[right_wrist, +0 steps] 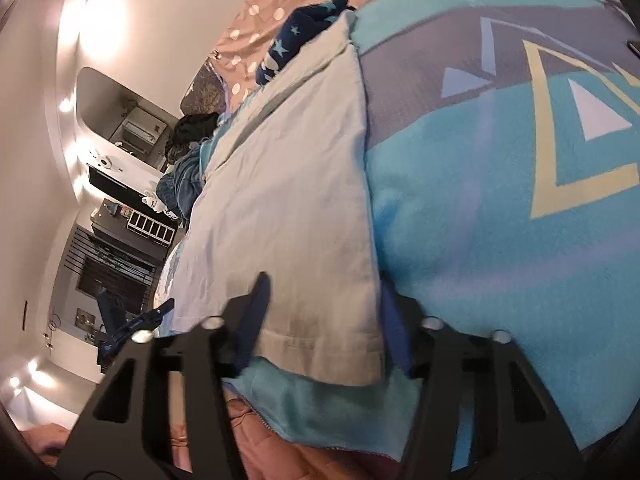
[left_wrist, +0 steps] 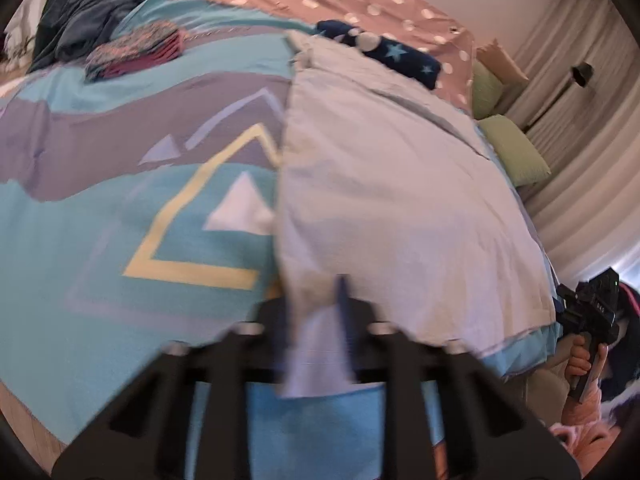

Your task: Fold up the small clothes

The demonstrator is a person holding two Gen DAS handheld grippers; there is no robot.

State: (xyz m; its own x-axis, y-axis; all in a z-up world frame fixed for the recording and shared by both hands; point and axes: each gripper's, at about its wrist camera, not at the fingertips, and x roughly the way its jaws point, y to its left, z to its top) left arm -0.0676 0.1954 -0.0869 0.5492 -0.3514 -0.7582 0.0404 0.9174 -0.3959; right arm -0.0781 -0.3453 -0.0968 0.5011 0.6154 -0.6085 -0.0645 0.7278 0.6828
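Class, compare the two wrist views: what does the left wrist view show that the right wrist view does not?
Only the left wrist view: the left gripper shut on a corner of the pale cloth, two green pillows, curtains, and a hand holding the other gripper.

Only the right wrist view: the right gripper with jaws apart astride the cloth's near edge, not pressing it, plus a shelf unit and wall lights.

Both: the pale cloth, the turquoise blanket with triangles, and a navy star-print garment.
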